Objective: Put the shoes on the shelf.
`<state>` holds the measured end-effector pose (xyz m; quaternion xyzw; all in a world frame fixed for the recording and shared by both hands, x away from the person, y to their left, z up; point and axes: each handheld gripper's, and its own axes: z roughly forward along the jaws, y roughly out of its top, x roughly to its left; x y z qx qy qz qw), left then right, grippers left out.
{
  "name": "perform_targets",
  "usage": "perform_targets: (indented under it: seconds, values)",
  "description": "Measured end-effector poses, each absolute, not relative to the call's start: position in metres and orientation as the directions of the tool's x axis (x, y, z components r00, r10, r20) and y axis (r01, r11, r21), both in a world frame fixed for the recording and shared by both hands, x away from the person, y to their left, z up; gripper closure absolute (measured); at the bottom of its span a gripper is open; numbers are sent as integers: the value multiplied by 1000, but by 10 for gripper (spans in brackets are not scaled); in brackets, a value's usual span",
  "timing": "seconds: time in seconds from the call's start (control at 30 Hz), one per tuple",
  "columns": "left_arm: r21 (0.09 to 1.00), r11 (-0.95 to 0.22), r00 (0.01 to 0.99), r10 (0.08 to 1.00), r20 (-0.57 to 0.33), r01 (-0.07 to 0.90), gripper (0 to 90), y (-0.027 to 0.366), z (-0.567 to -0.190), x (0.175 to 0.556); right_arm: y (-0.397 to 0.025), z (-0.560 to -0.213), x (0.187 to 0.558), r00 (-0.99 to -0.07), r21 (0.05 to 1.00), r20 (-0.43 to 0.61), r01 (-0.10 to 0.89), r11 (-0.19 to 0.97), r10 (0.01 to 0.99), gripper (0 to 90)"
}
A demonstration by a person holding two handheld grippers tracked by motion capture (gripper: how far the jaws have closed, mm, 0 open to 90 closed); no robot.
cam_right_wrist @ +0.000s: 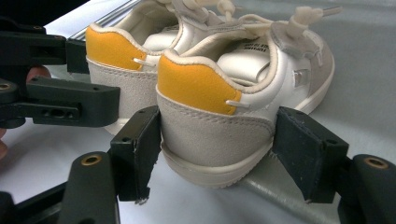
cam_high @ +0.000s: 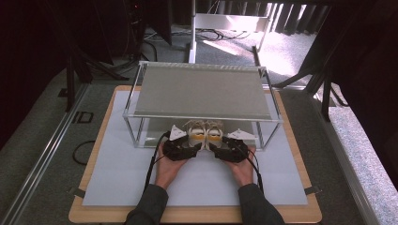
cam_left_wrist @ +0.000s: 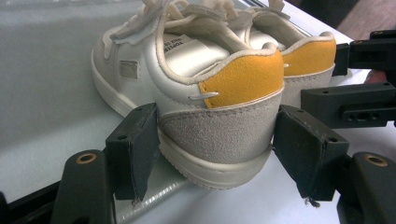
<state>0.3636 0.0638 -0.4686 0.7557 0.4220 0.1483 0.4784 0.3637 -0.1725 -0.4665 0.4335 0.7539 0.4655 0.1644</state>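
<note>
A pair of small white sneakers with yellow heel tabs stands side by side at the front edge of the lower shelf of a clear-framed rack [cam_high: 202,91]. My left gripper [cam_high: 193,145] [cam_left_wrist: 217,140] is shut on the grey heel of the left shoe [cam_high: 196,135] [cam_left_wrist: 219,93], one jaw against each side. My right gripper [cam_high: 218,145] [cam_right_wrist: 219,144] is shut the same way on the heel of the right shoe [cam_high: 214,135] [cam_right_wrist: 210,93]. Both heels hang over the shelf's front rail [cam_right_wrist: 280,196]. The toes point away under the top shelf.
The rack stands at the far half of a white mat [cam_high: 117,178] on a wooden table [cam_high: 197,216]. Its corner posts [cam_high: 139,133] flank the shoes. Both forearms come in over the near half of the mat. Cables and stand legs lie on the carpet beyond.
</note>
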Motion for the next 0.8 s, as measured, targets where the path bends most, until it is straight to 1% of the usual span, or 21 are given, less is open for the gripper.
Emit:
perform_targets:
  seconds: [0.03,0.27,0.5,0.57,0.8]
  values:
    - [845,-188,592,786,-177,501,313,62,-469,370,-172,-467,368,-568,844,151,500,193,809,327]
    - [846,-173,565,807,-172,504,313,55,-472,381,-171,-470,380,-550,837,137,509,201,824,329]
    - [841,-174,548,821,-164,513,313,50,-473,385,-172,-470,385,-537,830,134,519,202,833,333]
    - [835,-173,543,823,-168,521,313,49,-476,386,-172,-471,385,-543,829,115,514,221,832,334]
    - [836,-186,567,806,-170,515,317,52,-477,388,-171,-471,385,-554,831,90,500,245,828,337]
